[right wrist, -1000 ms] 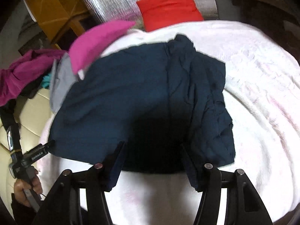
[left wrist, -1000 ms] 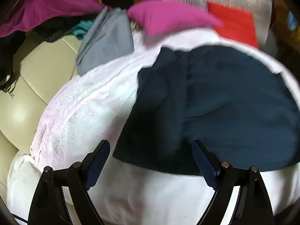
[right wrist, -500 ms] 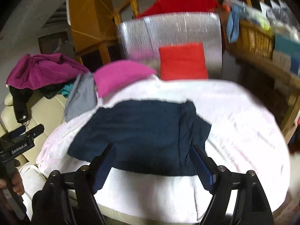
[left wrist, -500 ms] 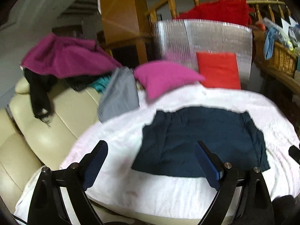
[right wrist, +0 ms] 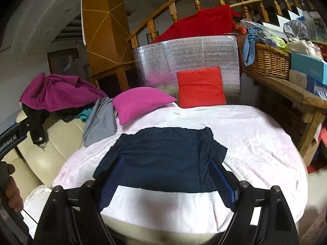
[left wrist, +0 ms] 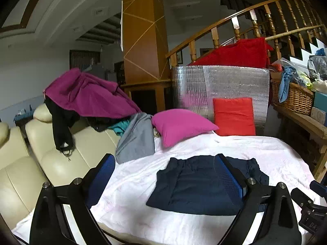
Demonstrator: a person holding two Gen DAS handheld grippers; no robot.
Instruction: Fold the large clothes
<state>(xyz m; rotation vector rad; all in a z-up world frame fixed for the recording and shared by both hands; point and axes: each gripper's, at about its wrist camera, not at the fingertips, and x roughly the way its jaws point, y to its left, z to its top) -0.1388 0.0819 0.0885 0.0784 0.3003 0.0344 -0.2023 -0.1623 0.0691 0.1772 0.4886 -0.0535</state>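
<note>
Hovering wide open and empty, left gripper [left wrist: 163, 178] and right gripper [right wrist: 166, 176] sit back from the folded navy garment [right wrist: 161, 159] lying flat on the white-covered bed [right wrist: 255, 143]; risk: pinching the sheet along with the hem, undoing folds.

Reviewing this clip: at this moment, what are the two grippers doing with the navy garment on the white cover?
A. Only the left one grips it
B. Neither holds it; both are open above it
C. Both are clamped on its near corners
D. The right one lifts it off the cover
B. The navy garment lies folded flat on the white cover, while the left gripper and right gripper show spread jaws with nothing between them.
</note>
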